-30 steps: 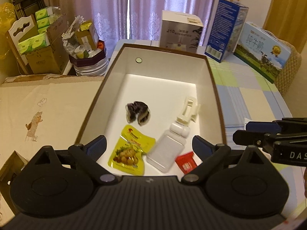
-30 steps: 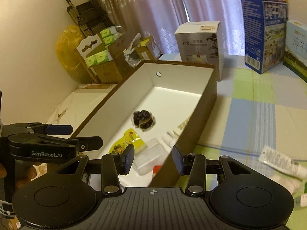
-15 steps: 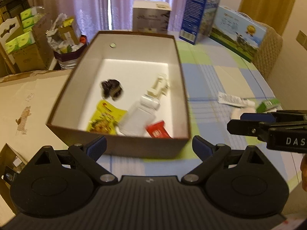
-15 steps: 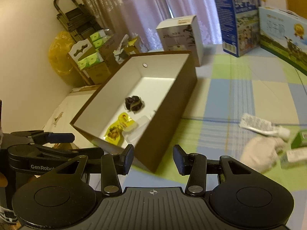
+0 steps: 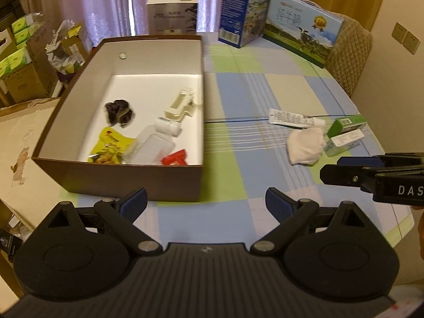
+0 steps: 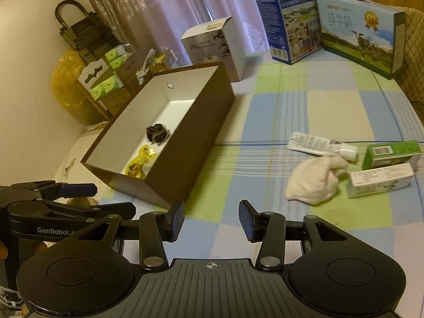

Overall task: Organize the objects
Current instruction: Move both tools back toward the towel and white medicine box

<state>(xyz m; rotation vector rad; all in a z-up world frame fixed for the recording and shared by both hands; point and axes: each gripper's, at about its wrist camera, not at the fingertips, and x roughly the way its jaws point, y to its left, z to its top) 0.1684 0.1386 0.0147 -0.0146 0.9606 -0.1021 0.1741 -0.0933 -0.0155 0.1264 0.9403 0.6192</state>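
A brown box (image 5: 124, 175) with a white inside holds a dark scrunchie (image 5: 119, 110), a yellow pouch (image 5: 110, 148), a clear bottle (image 5: 153, 143), a red packet (image 5: 176, 157) and a white clip (image 5: 181, 104). To its right on the checked cloth lie a tube (image 6: 320, 145), a crumpled white cloth (image 6: 314, 180), a green box (image 6: 392, 153) and a white box (image 6: 379, 179). My left gripper (image 5: 206, 202) is open and empty, just before the box's near right corner. My right gripper (image 6: 211, 221) is open a little with nothing between its fingers, short of the white cloth.
Two milk cartons (image 5: 245, 8) (image 5: 302, 27) and a grey carton (image 5: 172, 14) stand at the table's far side, beside a quilted chair back (image 5: 349, 53). Cardboard boxes and tissue packs (image 6: 106, 87) crowd the floor at left. The table's near right edge (image 5: 397, 228) is close.
Both grippers have drawn back from above the box and shifted right. The tube, white cloth and small boxes have come into view. Nothing was picked up.
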